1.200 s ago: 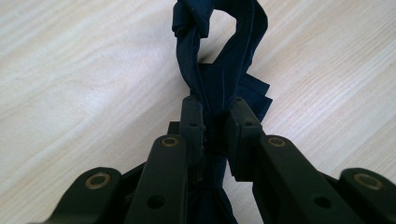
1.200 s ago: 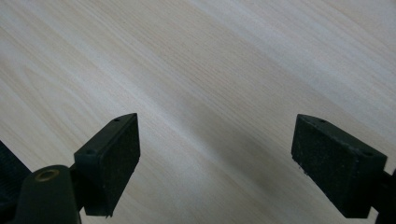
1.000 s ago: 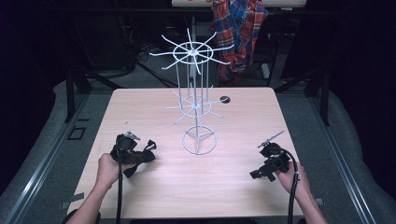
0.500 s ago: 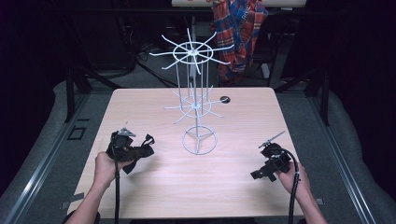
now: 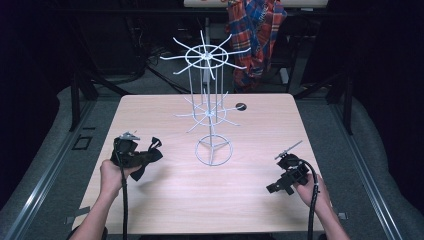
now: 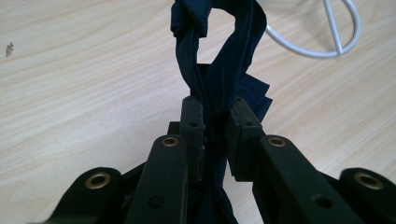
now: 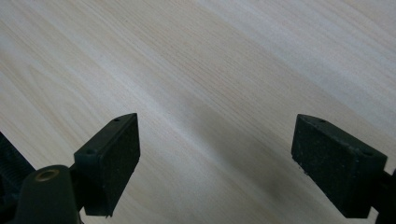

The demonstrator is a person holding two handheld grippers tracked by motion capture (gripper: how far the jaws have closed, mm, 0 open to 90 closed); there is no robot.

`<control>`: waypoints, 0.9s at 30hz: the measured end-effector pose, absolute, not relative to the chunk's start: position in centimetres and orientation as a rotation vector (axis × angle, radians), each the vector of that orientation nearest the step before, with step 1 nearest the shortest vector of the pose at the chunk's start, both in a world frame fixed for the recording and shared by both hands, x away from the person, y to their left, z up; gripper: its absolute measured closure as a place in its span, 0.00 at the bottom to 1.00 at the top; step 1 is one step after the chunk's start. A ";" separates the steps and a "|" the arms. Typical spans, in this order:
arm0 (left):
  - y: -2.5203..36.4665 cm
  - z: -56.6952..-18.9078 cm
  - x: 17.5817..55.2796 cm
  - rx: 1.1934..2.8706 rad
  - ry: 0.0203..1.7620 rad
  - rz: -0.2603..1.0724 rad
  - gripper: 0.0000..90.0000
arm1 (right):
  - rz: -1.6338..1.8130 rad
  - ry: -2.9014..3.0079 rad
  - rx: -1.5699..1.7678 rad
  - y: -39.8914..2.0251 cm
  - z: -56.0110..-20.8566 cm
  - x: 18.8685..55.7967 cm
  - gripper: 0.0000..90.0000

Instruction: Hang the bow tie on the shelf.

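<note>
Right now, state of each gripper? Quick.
Left gripper: shut on the dark blue fabric strap, beside the white wire rack.
Right gripper: open, holding nothing, over the bare wooden table.

I see a pale wood-grain table [image 5: 165, 195], white wire rack [image 5: 209, 107], dark navy cloth [image 6: 219, 70] in my black left gripper [image 6: 212, 105], red-blue plaid fabric [image 5: 257, 35] behind.
</note>
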State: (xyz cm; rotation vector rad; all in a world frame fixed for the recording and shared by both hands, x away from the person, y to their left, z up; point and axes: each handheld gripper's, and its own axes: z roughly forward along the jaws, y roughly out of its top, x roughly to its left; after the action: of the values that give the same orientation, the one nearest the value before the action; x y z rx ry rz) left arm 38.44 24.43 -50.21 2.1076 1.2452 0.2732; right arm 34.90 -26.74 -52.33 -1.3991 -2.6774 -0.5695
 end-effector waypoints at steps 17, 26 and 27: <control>22.4 -48.7 39.9 2.052 1.133 0.292 0.88 | -0.554 -2.708 -1.349 -26.7 -52.1 34.4 0.17; 21.6 -48.0 41.3 2.003 1.091 0.264 0.88 | -0.517 -2.717 -1.348 -26.9 -52.2 34.3 0.17; 21.6 -48.0 41.3 2.003 1.091 0.264 0.88 | -0.517 -2.717 -1.348 -26.9 -52.2 34.3 0.17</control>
State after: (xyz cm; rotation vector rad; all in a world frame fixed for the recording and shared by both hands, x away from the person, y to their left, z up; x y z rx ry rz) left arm 41.28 21.57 -48.00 2.0032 1.0914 0.2641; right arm 34.32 -26.87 -52.20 -1.3484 -2.7167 -0.5170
